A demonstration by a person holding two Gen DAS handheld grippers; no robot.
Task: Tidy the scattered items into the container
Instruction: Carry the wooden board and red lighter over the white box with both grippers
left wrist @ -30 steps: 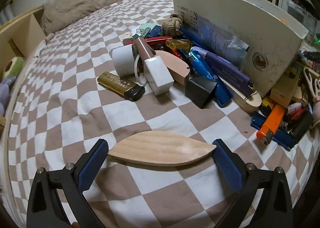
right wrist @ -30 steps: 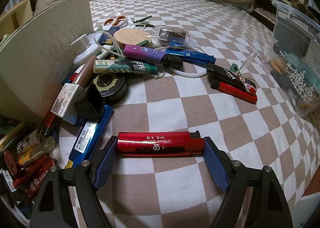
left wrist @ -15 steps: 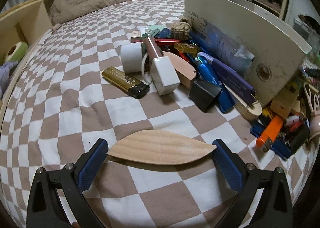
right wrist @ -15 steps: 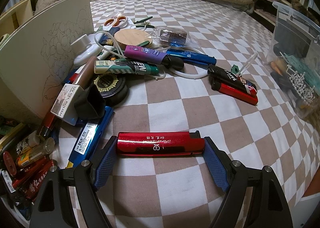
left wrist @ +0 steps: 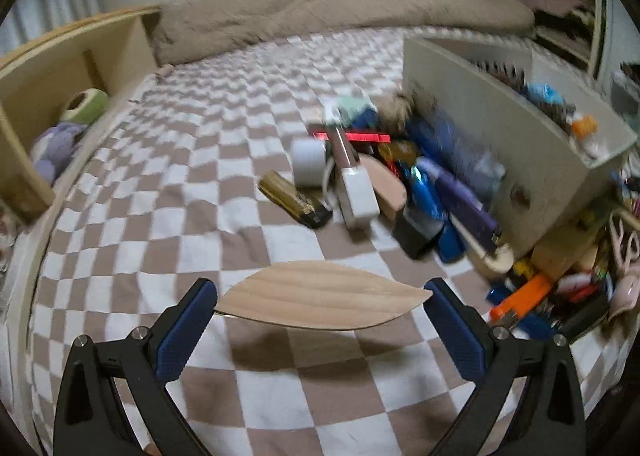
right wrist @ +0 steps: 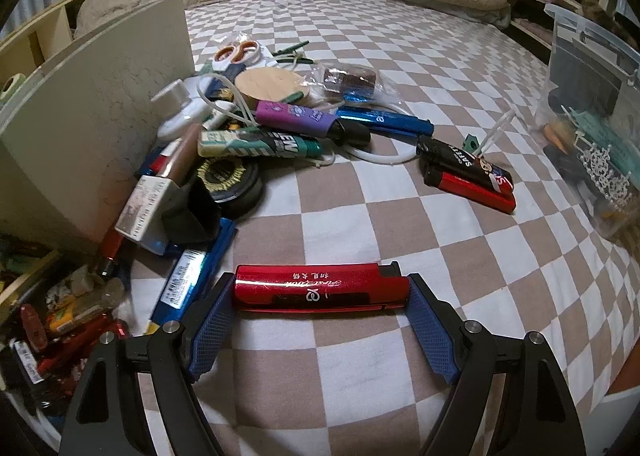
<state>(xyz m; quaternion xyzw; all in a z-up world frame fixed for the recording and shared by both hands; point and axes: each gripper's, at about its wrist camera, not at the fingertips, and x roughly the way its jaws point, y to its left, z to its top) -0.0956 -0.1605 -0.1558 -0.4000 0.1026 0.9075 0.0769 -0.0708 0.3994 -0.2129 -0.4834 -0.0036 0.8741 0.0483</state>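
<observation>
1. The left gripper point(left wrist: 320, 310) pinches a flat, leaf-shaped piece of wood point(left wrist: 320, 298) by its two pointed tips. The wood hangs clear of the checked bedspread point(left wrist: 160, 224), with its shadow on the cloth below.
2. The right gripper point(right wrist: 320, 312) holds a red lighter point(right wrist: 320, 288) lengthwise, one pad on each end. I cannot tell whether the lighter rests on the bedspread or sits just above it.
3. Taking the white box point(left wrist: 520, 144) as the landmark: a heap of lighters, tubes and a roll of tape point(left wrist: 307, 162) lies against its near wall, and the box already holds some things.
4. The wood is caught only at its thin tips. In my judgement it could twist or pop out if the gripper tilts or swings quickly, and the left view is blurred.
5. The wood is long. If it reaches the box crosswise, an end could catch the rim and be knocked loose.
6. The lighter is smooth, and a slight slackening of the pads could let it slide out.
7. A clear plastic tub point(right wrist: 592, 108) stands on the far side of the bed from the box; which one the task means is uncertain, so a drop into the wrong one is possible.
</observation>
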